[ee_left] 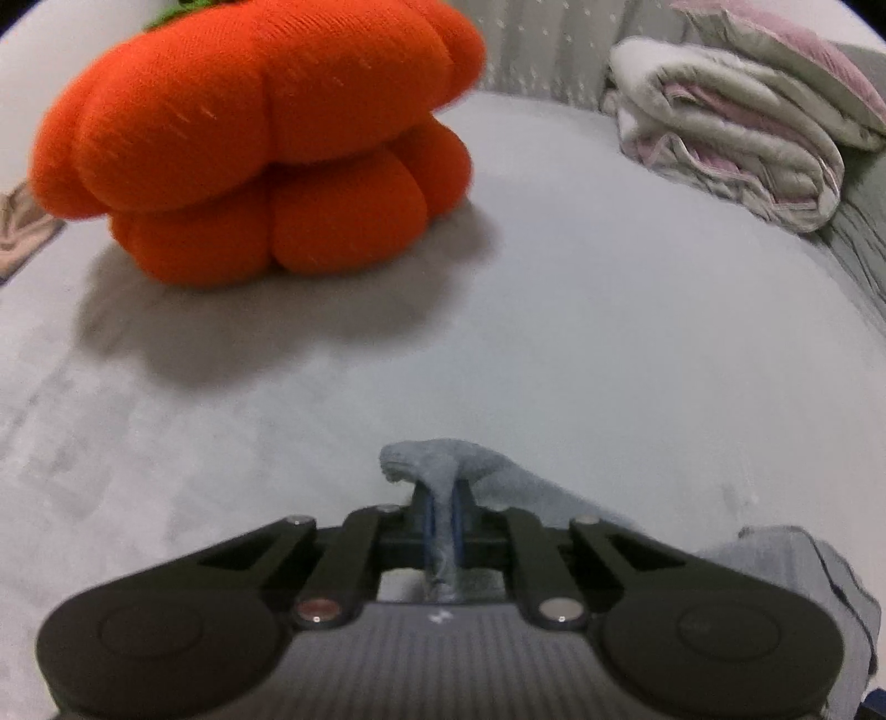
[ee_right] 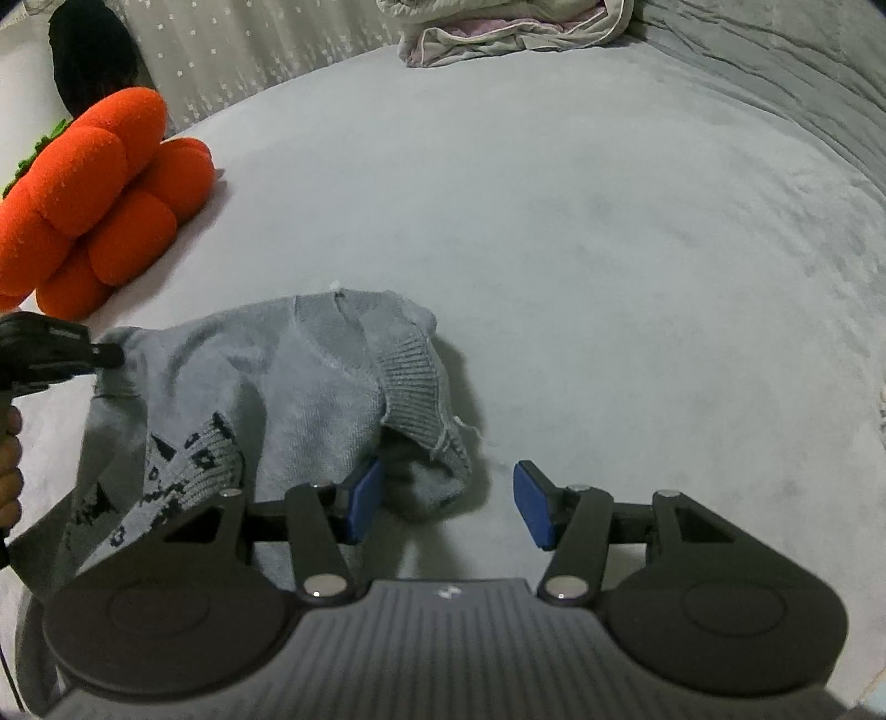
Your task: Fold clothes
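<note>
A grey knit sweater [ee_right: 310, 387] with a dark patterned band lies bunched on the grey bed [ee_right: 609, 249]. My left gripper [ee_left: 441, 515] is shut on a pinch of its fabric, and a fold of the sweater [ee_left: 437, 459] humps up just past the blue pads. The right wrist view shows that same left gripper [ee_right: 105, 354] at the far left, clamped on the sweater's upper left edge. My right gripper [ee_right: 448, 507] stands open over the sweater's ribbed lower right corner. Its left pad [ee_right: 362, 501] is against the cloth, and its right pad [ee_right: 534, 512] is over bare bed.
An orange plush pumpkin cushion [ee_left: 260, 138] [ee_right: 99, 210] sits at the far left of the bed. A folded pale quilt [ee_left: 736, 138] [ee_right: 498, 27] lies along the back edge. A person's hand [ee_right: 8, 459] shows at the left border. Bare bed [ee_left: 609, 332] stretches to the right.
</note>
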`<state>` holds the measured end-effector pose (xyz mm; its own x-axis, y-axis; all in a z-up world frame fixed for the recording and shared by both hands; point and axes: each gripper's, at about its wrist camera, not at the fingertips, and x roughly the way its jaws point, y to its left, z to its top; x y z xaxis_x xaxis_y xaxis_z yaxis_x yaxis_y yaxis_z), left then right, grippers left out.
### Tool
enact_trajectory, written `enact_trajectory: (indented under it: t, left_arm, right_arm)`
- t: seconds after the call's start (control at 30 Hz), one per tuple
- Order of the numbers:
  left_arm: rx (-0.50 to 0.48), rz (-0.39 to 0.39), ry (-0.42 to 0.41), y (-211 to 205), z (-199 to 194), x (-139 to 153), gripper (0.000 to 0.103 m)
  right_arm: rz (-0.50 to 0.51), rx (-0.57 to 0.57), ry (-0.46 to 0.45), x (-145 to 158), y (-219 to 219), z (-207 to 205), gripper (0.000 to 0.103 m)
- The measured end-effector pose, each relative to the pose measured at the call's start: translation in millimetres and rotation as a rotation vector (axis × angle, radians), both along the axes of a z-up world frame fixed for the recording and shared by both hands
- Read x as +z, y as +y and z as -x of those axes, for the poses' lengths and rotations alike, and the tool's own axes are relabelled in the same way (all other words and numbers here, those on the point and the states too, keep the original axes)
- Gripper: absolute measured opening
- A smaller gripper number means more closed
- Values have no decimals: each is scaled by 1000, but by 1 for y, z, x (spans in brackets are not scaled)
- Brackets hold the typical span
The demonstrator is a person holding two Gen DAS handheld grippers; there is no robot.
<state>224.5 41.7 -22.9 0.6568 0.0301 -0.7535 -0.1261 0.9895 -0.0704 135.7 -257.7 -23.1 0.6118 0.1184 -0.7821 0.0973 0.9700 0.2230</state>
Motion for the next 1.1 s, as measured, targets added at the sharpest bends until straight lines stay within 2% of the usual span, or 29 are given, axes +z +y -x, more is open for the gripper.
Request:
enact_trajectory:
  t: [0.33, 0.63, 0.8, 0.93, 1.1]
  left_arm:
    - [122, 14, -27, 47, 11, 15, 6]
    - [240, 22, -48, 99, 29, 28, 6]
    - [295, 35, -54, 129, 40, 30, 6]
    - [325, 61, -37, 149, 47, 20, 6]
    - [347, 118, -5, 165, 55, -1, 6]
  right_arm:
    - [-36, -27, -6, 0, -8, 1, 57]
    - [-120, 11, -35, -8, 3, 5, 54]
    - [-92, -6, -39, -9, 9, 10, 54]
    - [-197, -35, -23, -12, 3, 7, 54]
    - [-329, -81, -61, -18, 2, 0, 54]
